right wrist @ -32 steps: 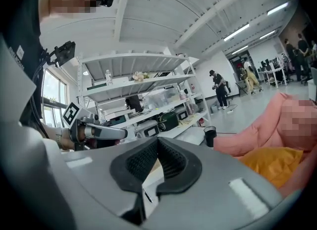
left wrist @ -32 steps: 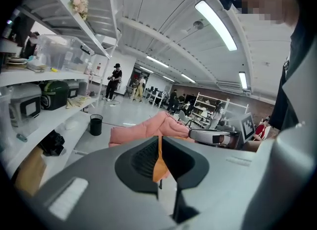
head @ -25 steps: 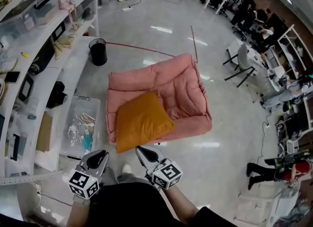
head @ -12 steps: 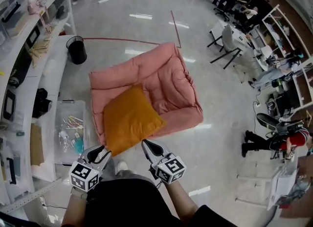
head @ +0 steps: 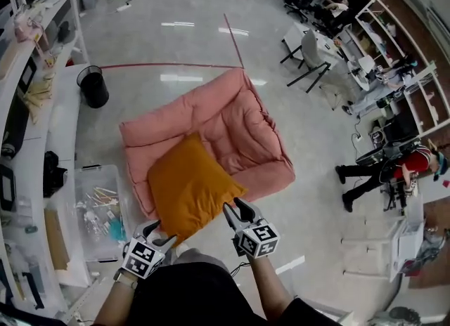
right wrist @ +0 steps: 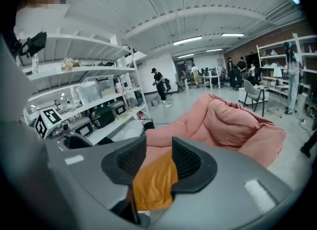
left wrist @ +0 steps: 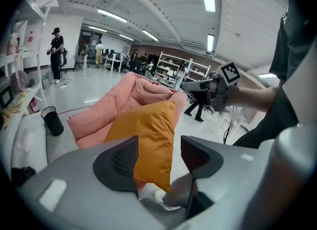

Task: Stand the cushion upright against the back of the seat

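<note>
Step in hand: the approach to the grasp. No lift has begun.

Left: the left gripper is low at the near-left corner of the cushion. Its jaws are spreading. In the left gripper view the cushion's orange corner stands in the gap between the pads, and neither pad looks to be pressing on it.

Centre: the cushion lies flat on the pink seat, turned like a diamond. Its near corner hangs over the seat's front edge, toward the person. It does not lean on any raised part of the seat.

Right: the right gripper is just beside the cushion's near-right edge. Its jaws are also spreading. In the right gripper view orange fabric fills the gap between the pads. I read no pinch yet, though the fabric is close to both pads.

Next move, as I judge it: both grippers go further onto the near edge and close on the fabric. Then the near side must be raised and tipped away, until the cushion stands against the padding on the far side. The stuffing looks soft, so a shallow bite may slip off.
</note>
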The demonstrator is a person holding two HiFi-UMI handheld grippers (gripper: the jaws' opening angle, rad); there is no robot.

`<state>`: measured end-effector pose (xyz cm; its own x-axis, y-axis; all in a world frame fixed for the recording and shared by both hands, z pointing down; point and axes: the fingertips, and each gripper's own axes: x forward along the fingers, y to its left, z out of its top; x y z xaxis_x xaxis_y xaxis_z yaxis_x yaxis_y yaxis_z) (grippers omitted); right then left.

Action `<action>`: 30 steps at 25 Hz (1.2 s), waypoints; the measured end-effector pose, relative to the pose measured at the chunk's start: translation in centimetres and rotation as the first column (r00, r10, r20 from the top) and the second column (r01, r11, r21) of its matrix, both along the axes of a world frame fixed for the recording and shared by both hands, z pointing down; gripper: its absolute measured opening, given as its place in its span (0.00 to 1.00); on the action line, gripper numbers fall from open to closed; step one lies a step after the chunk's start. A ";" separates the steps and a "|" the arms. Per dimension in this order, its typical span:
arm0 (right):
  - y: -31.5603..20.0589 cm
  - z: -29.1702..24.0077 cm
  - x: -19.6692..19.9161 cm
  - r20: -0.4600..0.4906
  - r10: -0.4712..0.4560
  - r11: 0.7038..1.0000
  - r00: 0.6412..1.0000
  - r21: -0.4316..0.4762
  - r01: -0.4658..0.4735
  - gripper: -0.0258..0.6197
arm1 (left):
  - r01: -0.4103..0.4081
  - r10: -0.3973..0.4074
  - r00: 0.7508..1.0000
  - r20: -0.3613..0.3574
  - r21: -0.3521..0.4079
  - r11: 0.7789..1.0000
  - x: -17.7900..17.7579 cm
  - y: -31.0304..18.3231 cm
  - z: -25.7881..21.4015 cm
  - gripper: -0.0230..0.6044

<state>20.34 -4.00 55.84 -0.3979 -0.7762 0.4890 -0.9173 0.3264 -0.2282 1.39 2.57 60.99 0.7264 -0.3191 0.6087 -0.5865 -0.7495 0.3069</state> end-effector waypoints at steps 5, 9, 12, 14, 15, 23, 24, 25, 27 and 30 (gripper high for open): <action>-2.0 1.8 1.8 -0.092 0.049 0.994 0.995 -0.092 -0.058 0.38 | -0.092 0.093 0.996 0.019 -0.014 0.996 0.3 -0.7 2.6 0.54; -4.2 3.2 3.0 -0.162 0.047 0.987 0.986 -0.142 -0.070 0.46 | -0.129 0.130 0.991 0.045 -0.027 0.991 0.5 -2.1 4.4 0.59; -4.9 4.8 4.5 -0.233 0.035 0.978 0.972 -0.193 -0.081 0.51 | -0.142 0.145 0.989 0.037 -0.075 0.987 1.2 -2.1 6.2 0.62; -5.1 6.0 5.7 -0.268 0.022 0.969 0.963 -0.233 -0.087 0.54 | -0.160 0.165 0.985 0.049 -0.093 0.983 1.8 -2.0 7.5 0.65; -5.1 6.6 6.1 -0.272 0.013 0.962 0.962 -0.257 -0.086 0.54 | -0.168 0.174 0.983 0.061 -0.097 0.981 2.0 -2.1 8.1 0.67; -5.1 11.4 7.6 -0.277 -0.090 0.908 0.957 -0.418 -0.036 0.54 | -0.250 0.276 0.954 0.117 -0.199 0.948 4.8 -0.7 12.5 0.78; -5.4 11.7 7.7 -0.277 -0.098 0.904 0.956 -0.426 -0.031 0.54 | -0.260 0.290 0.948 0.128 -0.210 0.943 5.1 -0.4 13.1 0.79; -5.5 12.0 7.7 -0.276 -0.105 0.900 0.955 -0.435 -0.027 0.53 | -0.264 0.298 0.945 0.135 -0.224 0.938 5.4 0.0 13.7 0.80; -5.7 12.7 7.8 -0.276 -0.120 0.888 0.954 -0.459 -0.021 0.53 | -0.267 0.309 0.940 0.144 -0.252 0.930 6.0 1.0 14.8 0.83; -5.8 13.5 7.9 -0.284 -0.148 0.872 0.947 -0.490 -0.011 0.52 | -0.283 0.334 0.925 0.178 -0.263 0.922 6.8 2.1 16.2 0.85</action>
